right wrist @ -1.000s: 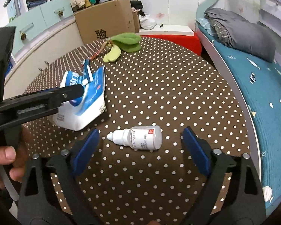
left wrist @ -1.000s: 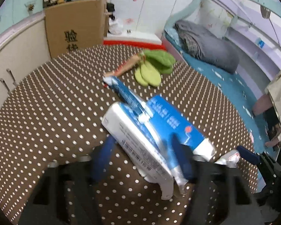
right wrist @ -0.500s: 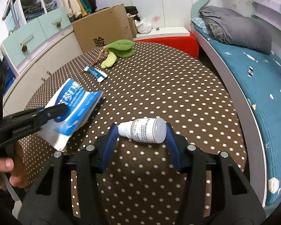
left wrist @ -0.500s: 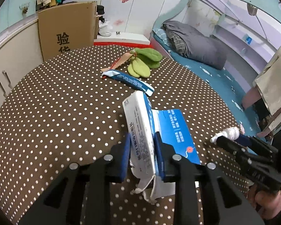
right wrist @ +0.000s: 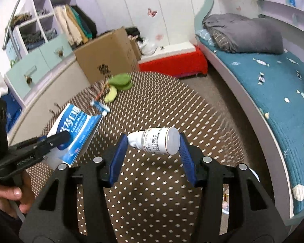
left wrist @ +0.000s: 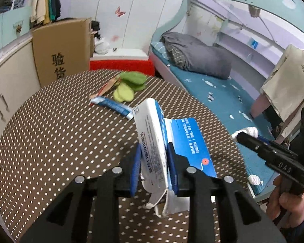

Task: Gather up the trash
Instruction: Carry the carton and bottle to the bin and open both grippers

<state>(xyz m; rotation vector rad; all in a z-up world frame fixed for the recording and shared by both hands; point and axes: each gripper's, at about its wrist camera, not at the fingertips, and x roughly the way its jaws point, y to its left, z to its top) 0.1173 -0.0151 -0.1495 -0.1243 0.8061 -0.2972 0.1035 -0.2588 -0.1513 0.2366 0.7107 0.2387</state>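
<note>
Left gripper [left wrist: 154, 168]: blue pads clamped on a flattened blue-and-white mask box [left wrist: 152, 141], held above the desk [left wrist: 50, 131], flap open, a white mask hanging out below. Right gripper [right wrist: 152, 154]: closed on a small white dropper bottle [right wrist: 158, 141], held sideways, clear of the desk, cap toward the left pad. On the desk's far side: blue wrapper [left wrist: 111, 106], green insoles [left wrist: 129, 85]

One blue-and-white torn mask box [left wrist: 152, 141], one small white plastic dropper bottle [right wrist: 158, 140], one flat blue-and-white wrapper [left wrist: 111, 106], two green insoles [left wrist: 129, 85], one brown cardboard carton [left wrist: 60, 48]
</note>
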